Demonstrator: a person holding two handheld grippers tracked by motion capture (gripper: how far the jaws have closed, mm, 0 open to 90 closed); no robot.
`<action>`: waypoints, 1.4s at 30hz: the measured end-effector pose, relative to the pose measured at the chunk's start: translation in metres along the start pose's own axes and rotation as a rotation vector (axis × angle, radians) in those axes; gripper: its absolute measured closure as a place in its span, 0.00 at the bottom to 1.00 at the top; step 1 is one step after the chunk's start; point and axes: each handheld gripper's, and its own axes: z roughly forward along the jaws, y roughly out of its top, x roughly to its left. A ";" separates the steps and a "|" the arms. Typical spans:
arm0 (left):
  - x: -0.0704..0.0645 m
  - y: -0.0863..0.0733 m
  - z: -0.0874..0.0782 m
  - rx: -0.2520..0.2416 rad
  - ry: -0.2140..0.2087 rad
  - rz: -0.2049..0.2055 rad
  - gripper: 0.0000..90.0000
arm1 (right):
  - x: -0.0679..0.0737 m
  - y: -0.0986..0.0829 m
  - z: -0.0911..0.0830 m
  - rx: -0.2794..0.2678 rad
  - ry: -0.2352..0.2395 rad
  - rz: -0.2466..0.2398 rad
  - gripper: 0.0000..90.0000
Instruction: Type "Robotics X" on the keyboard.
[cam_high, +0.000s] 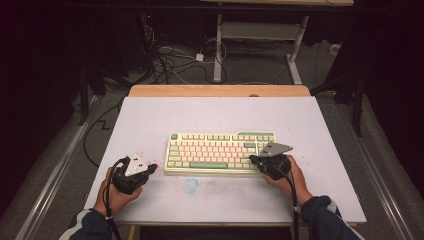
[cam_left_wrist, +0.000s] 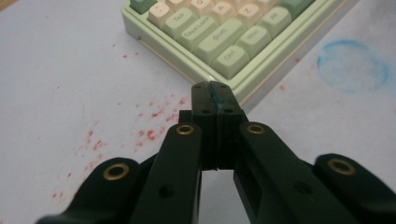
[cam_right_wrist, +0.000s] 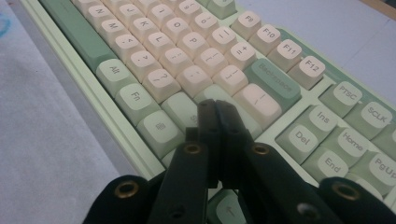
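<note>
From the high view, the keyboard (cam_high: 220, 152) lay flat at the middle of the white table (cam_high: 150, 120). The left gripper (cam_high: 150, 168) sat just beside its near-left corner, and the right gripper (cam_high: 253, 159) rested over its right end — each held in a hand.

In the left gripper view, the jaws were pressed together with nothing between them, their tips just short of the keyboard's corner by the Ctrl key (cam_left_wrist: 230, 61). Red specks (cam_left_wrist: 149, 134) dotted the table and a blue ring (cam_left_wrist: 353, 65) lay beyond.

In the right gripper view, the jaws were likewise closed and empty — poised above the Shift key (cam_right_wrist: 219, 105), below Backspace (cam_right_wrist: 273, 83).
</note>
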 end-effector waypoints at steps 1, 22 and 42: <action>-0.001 0.003 0.002 0.002 0.001 0.004 0.97 | 0.000 0.000 0.000 -0.001 -0.001 -0.002 1.00; -0.048 0.041 0.072 0.092 -0.093 0.081 0.98 | 0.002 -0.001 0.000 -0.008 -0.012 -0.002 1.00; -0.063 0.042 0.133 0.156 -0.073 0.086 0.97 | 0.002 -0.001 0.000 -0.010 -0.015 -0.004 1.00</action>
